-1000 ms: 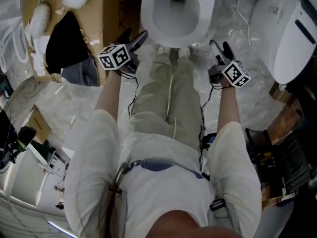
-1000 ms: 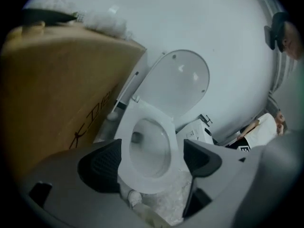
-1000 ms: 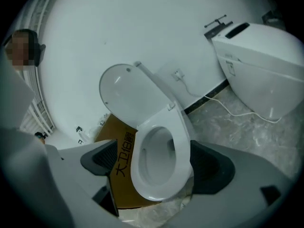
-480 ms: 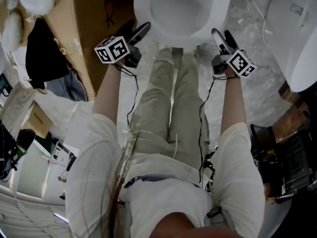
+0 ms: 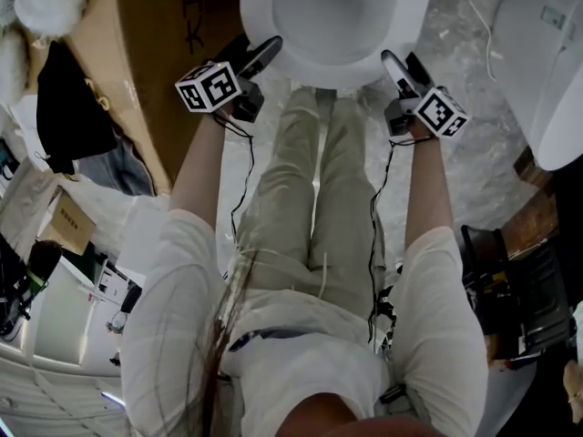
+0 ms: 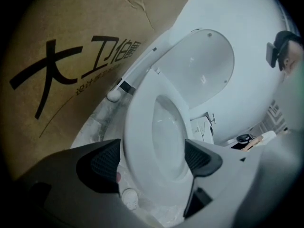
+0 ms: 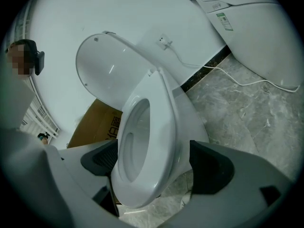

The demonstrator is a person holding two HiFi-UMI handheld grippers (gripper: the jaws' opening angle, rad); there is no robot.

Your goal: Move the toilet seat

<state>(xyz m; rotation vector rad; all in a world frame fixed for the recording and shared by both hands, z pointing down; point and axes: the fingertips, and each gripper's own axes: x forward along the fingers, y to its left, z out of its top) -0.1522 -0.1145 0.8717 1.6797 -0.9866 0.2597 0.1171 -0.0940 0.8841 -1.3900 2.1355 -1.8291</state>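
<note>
Just left of the toilet bowl, a cardboard box is standing. The left gripper is hovering at the bowl's front-left, jaws wide and empty. The toilet seat is lying on the bowl, lid raised. The right gripper is hovering front-right, equally wide. Pinching the glossy seat unevenly is likely risking a slip and slam.

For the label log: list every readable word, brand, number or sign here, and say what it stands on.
"大卫伯爵" (last character uncertain): large black print on the cardboard box.
Smaller line beneath that print: too blurred to read.
On the second toilet, a green label: too small to read.
</note>
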